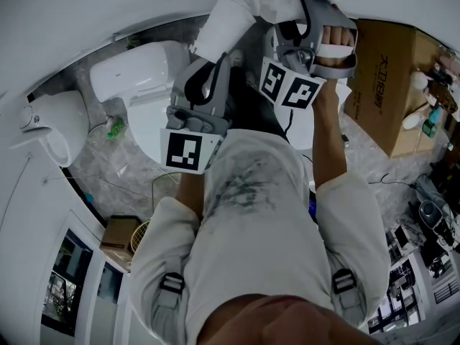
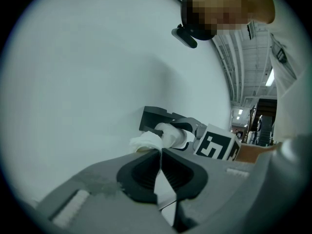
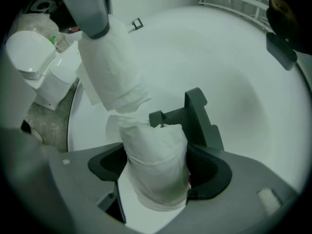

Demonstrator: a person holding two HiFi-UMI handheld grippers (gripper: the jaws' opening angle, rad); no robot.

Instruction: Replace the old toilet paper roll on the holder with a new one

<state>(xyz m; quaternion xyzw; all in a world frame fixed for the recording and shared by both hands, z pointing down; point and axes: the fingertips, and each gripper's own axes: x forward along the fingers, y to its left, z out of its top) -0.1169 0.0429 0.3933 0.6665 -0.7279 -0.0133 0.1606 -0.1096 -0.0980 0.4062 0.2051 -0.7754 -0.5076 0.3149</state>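
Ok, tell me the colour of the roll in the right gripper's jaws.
The roll is white, best seen in the right gripper view.

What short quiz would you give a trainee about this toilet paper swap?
1. True or false: the left tongs stand wide open.
2. What do the right tongs grip? A) toilet paper roll B) a brush C) nothing
3. Fill in: the dark grey holder is mounted on the white ____.
Key: 1 false, they pinch a loose paper sheet; 2 A; 3 wall.
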